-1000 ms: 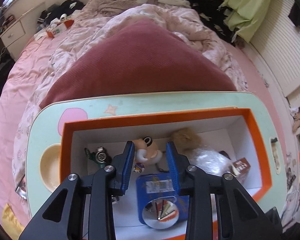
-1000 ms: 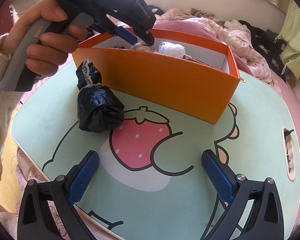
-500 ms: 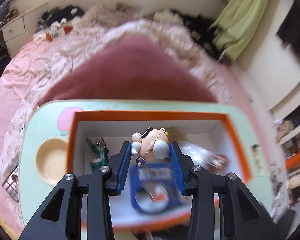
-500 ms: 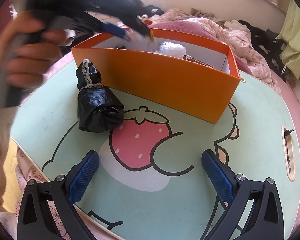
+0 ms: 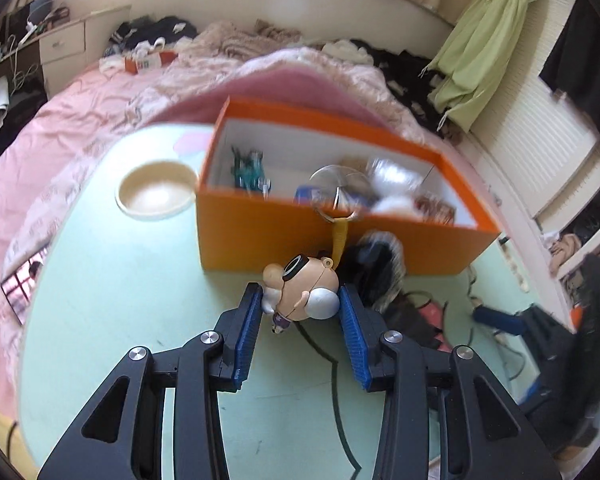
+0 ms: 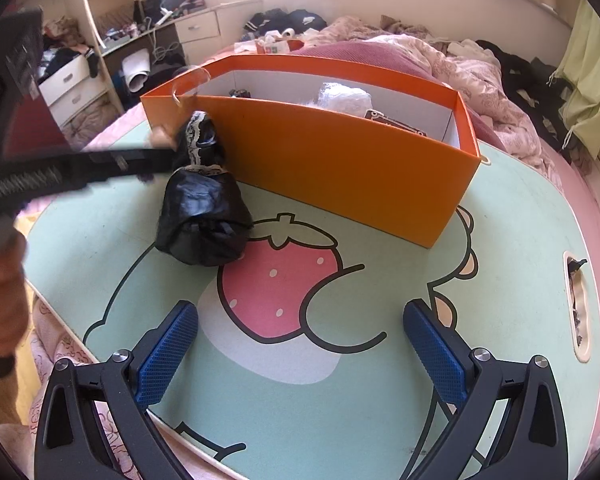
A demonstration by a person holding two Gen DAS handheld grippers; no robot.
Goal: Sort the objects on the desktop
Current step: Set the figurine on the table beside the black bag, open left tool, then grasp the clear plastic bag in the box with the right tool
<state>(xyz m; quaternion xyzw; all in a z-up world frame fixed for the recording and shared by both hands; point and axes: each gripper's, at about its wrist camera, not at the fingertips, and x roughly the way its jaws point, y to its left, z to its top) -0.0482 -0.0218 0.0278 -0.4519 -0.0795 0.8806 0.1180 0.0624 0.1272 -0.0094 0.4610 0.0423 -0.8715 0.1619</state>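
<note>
My left gripper point(image 5: 300, 304) is shut on a small cartoon figure keychain point(image 5: 302, 288) with a yellow strap and a metal ring, held above the green table in front of the orange box point(image 5: 284, 232). The box holds a blue tin point(image 5: 308, 194), a green item point(image 5: 248, 168) and a clear wrapped bundle point(image 5: 396, 176). A black bundle with lace trim point(image 6: 204, 208) lies on the table beside the box. My right gripper point(image 6: 300, 344) is open and empty, low over the strawberry print point(image 6: 280, 288). The left gripper also shows in the right wrist view point(image 6: 160, 148), at the box's left corner.
The green lap table point(image 6: 380, 380) rests on a pink bed. A round cup recess point(image 5: 156, 192) lies left of the box. A handle slot point(image 6: 578, 304) is at the table's right end. Bedding, clothes and drawers lie behind.
My left gripper closed on the figure keychain inside the box, lifted it out and drew back to the near side of the box. The right gripper has not moved.
</note>
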